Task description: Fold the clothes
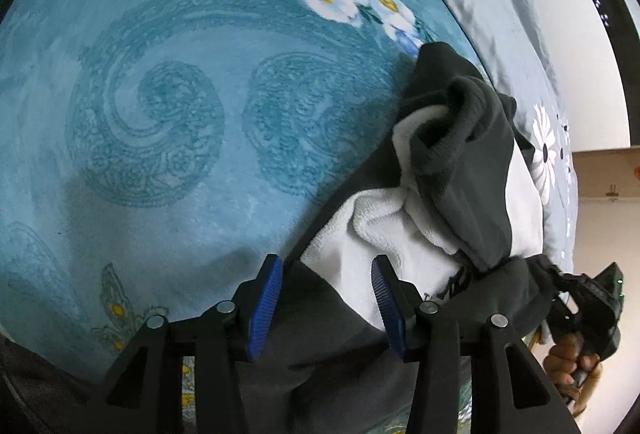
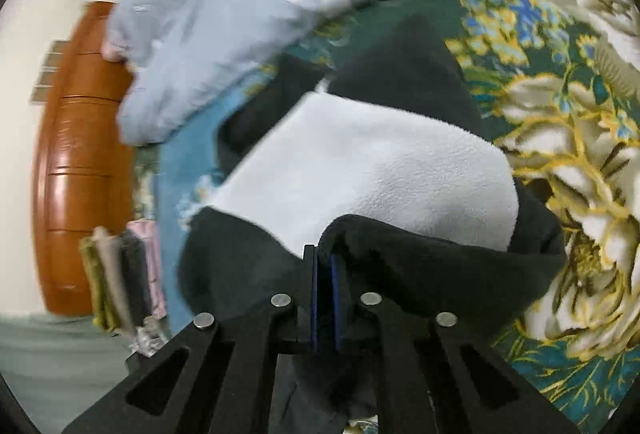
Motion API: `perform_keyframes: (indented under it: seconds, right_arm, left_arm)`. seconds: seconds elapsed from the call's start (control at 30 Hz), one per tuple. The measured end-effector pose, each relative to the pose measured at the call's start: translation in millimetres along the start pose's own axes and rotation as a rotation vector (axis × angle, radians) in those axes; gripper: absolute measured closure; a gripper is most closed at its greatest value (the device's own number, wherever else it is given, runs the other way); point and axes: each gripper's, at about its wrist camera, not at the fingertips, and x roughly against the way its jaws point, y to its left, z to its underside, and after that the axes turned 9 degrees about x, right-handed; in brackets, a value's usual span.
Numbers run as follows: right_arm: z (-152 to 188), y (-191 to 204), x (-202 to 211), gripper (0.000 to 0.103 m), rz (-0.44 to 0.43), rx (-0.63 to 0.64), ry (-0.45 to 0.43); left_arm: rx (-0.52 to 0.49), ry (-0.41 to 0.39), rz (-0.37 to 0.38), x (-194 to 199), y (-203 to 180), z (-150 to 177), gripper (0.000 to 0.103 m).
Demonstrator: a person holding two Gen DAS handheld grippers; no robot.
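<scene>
A dark grey garment with a white fleece lining lies bunched on the blue swirl-patterned blanket. My left gripper is open just above the garment's near edge, with dark cloth and lining showing between its blue pads. In the right wrist view my right gripper is shut on a dark fold of the garment, and the white lining spreads out beyond it. The left wrist view shows the right gripper at the far right, held by a hand.
A light blue-grey quilt with daisy prints is heaped behind the garment. A green and gold floral blanket covers the bed on the right. Off the bed's left side stand a brown wooden cabinet and a stack of folded clothes.
</scene>
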Motion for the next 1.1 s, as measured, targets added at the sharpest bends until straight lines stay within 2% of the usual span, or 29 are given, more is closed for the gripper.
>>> perform_keyframes:
  seconds: [0.03, 0.07, 0.13, 0.17, 0.23, 0.33, 0.43, 0.53, 0.63, 0.73, 0.9, 0.97, 1.1]
  right_arm:
    - [0, 3, 3, 0.086, -0.007, 0.014, -0.002]
    - [1, 6, 5, 0.072, -0.014, 0.028, -0.005]
    - [5, 12, 22, 0.062, -0.023, 0.092, -0.038]
    - [8, 15, 34, 0.061, -0.026, 0.134, -0.062]
    - [19, 20, 61, 0.061, 0.022, 0.231, -0.12]
    - [45, 19, 90, 0.061, 0.177, 0.379, -0.17]
    - [72, 16, 82, 0.061, 0.34, 0.519, -0.127]
    - [87, 17, 56, 0.061, 0.413, 0.597, -0.083]
    - [89, 24, 34, 0.061, 0.39, 0.629, -0.091]
    - [82, 37, 20, 0.061, 0.419, 0.657, -0.134]
    - [65, 44, 16, 0.062, 0.503, 0.566, -0.206]
    - [64, 43, 18, 0.088, 0.523, 0.509, -0.192]
    - [82, 49, 48, 0.089, 0.58, 0.499, -0.202]
  left_arm:
    - [0.011, 0.003, 0.006, -2, 1, -1, 0.051]
    - [0.022, 0.007, 0.011, -4, 3, -3, 0.051]
    - [0.036, 0.014, 0.022, -7, 6, -6, 0.05]
    - [0.04, 0.016, 0.027, -8, 6, -8, 0.051]
    - [0.033, 0.009, 0.036, -14, -3, -8, 0.05]
    - [0.017, -0.009, 0.044, -19, -8, -15, 0.05]
    - [0.007, -0.02, 0.05, -21, -13, -18, 0.05]
    - [-0.011, -0.037, 0.064, -18, -16, -17, 0.05]
    - [-0.008, -0.059, 0.082, -12, -14, -18, 0.05]
    - [0.039, -0.067, 0.113, -7, -5, -21, 0.051]
    - [0.099, -0.063, 0.16, -6, 2, -25, 0.05]
    - [0.099, -0.063, 0.17, -4, 2, -25, 0.05]
    - [0.111, -0.064, 0.19, 4, 10, -23, 0.05]
